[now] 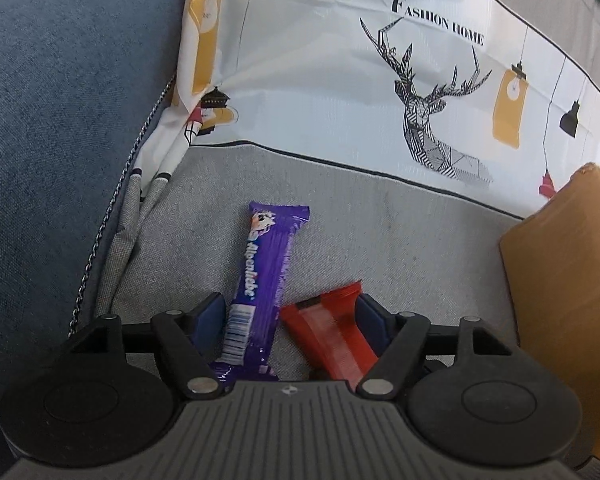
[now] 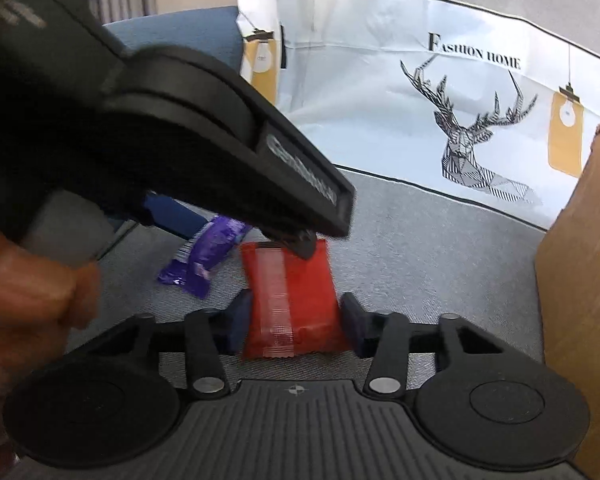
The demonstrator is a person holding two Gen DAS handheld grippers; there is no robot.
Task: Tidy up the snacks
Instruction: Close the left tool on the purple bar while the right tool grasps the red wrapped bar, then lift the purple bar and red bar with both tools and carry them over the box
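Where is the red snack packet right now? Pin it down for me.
The red snack packet lies on the grey fabric, low in the right wrist view between the right gripper fingers, just right of the purple candy bar.

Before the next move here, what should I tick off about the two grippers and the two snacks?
1. Right gripper pads meet both edges of the red packet: ok.
2. Grip firm enough to lift: cannot tell.
3. Left gripper open: ok.
4. Purple bar alone between the left fingers: not ok, the red packet lies there too.
5. Left fingertip clear of the red packet: not ok, it overlaps the far end.
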